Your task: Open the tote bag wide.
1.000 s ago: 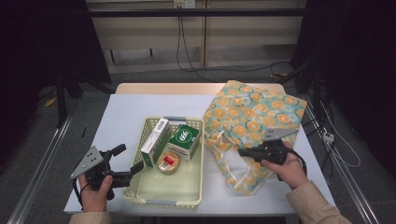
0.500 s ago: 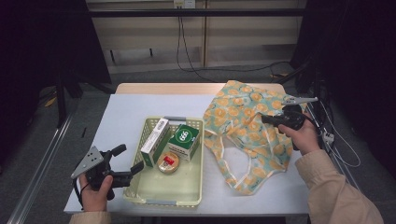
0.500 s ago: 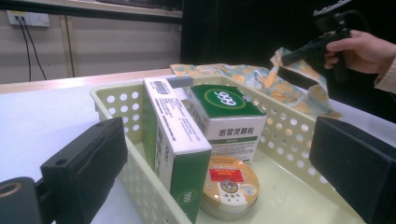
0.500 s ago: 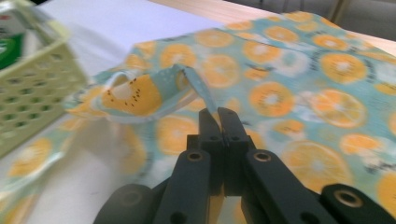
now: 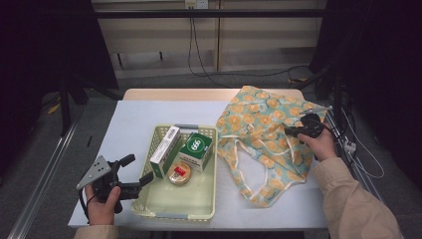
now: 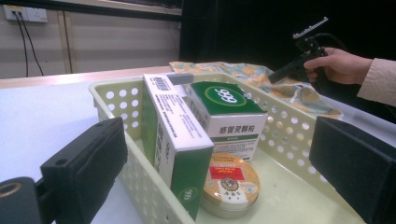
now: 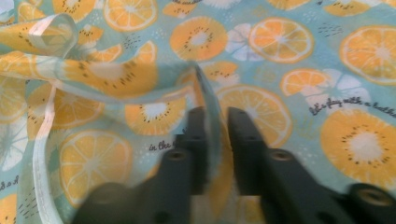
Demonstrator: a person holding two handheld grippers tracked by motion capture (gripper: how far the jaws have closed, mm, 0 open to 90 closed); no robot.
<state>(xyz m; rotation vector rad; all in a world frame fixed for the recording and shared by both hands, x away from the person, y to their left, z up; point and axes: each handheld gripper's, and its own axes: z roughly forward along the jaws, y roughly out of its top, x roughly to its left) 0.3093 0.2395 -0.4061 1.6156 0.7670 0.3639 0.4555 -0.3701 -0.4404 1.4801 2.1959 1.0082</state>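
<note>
High view: the bench (image 5: 134, 119) carried a pale yellow perforated basket (image 5: 206, 211) at centre-front and an orange-slice print tote bag (image 5: 259, 119) spread flat to its right, the bag's edge just beside the basket's right wall. Inside the basket sat a tall white-and-green box (image 5: 164, 145) leaning on its side, a green-topped box (image 5: 196, 149) just right of it, and a round tin (image 5: 179, 173) in front, touching both. The left claw (image 5: 133, 173) sat over the bench's front-left corner, just off the basket's left wall, jaws spread, holding nothing. The right claw (image 5: 290, 130) sat low over the right part of the bag, hand behind it; jaw gap too small to read from here. Left gripper view: own jaws stood wide apart at either side, empty, with the basket (image 6: 280, 135) between them; tall box (image 6: 180, 135) nearest, green-topped box (image 6: 226, 109) behind it, tin (image 6: 229, 182) at the tall box's foot. Farther off, the right claw (image 6: 275, 76) was held just above the bag (image 6: 261, 74). Right gripper view: right claw (image 7: 213, 116) jaws nearly together, pinching a raised fold of the bag fabric (image 7: 280, 70) between them; a light trim strip (image 7: 44, 154) ran along the left.
</note>
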